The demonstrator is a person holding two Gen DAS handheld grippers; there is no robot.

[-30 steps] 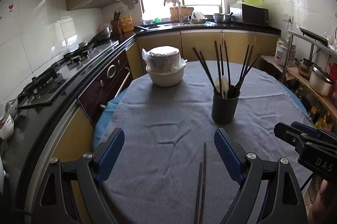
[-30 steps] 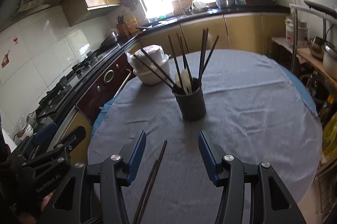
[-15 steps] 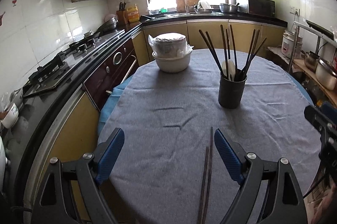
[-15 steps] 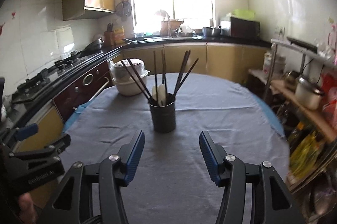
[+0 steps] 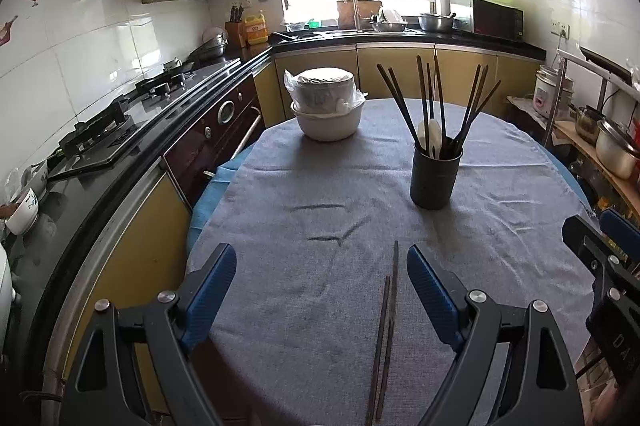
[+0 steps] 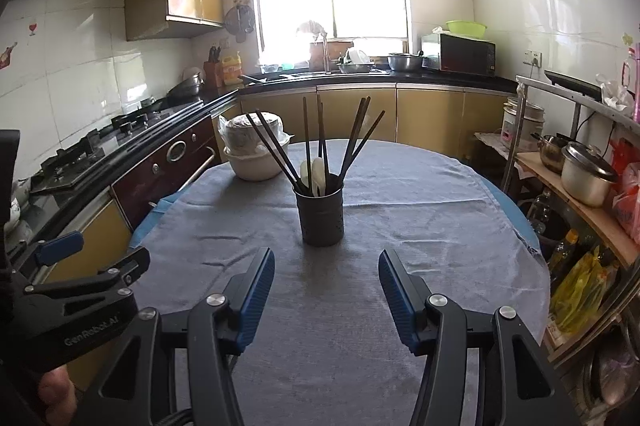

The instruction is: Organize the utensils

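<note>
Chopsticks (image 5: 385, 330) (a loose pair) lie between open left tongs (image 5: 322, 290).

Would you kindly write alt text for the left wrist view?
Open left tongs hover over a grey-clothed table, with two loose chopsticks lying between them. Beyond stand a dark holder of chopsticks and stacked white bowls; the right tongs show at the right edge.

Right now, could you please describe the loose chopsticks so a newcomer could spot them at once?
On the round table's grey cloth, look nearer than the black utensil holder. The loose chopsticks lie flat, side by side, between the left claw's fingers, unlike those standing upright in the holder.
</note>
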